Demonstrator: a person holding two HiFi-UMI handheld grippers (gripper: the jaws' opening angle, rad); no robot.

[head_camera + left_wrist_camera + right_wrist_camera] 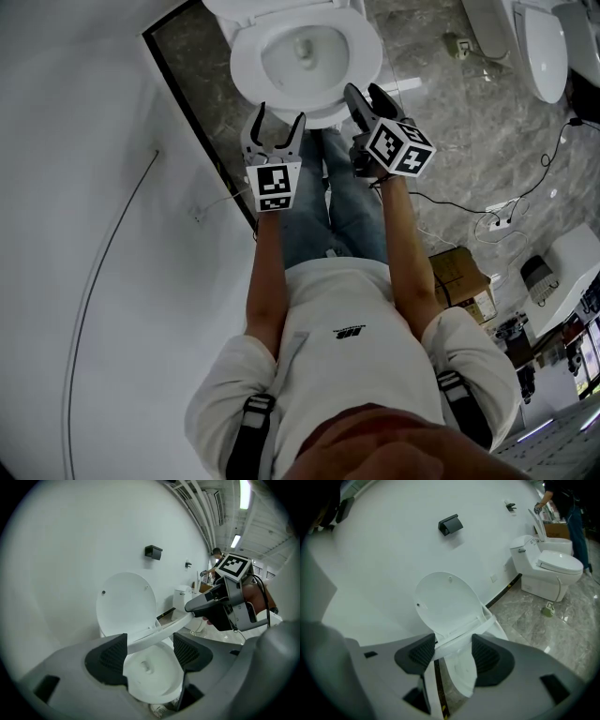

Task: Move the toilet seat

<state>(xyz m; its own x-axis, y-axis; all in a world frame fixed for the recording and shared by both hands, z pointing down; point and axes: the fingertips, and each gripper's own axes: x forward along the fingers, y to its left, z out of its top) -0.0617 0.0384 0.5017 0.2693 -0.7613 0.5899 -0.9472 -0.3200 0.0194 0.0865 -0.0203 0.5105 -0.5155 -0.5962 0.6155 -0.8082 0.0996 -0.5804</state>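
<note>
Left tool [150,651], right tool [452,651] open, seat [159,631] tilted

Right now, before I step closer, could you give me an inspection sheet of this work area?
Surface: grey marble floor.
Job's things: toilet seat half raised over bowl; lid upright.
Clutter: cardboard box.
Grippers: left hand-held gripper open, before the bowl; right hand-held gripper open, tip at seat's edge.
Cables: black cable, power strip.
Surroundings: white wall, second toilet.
</note>
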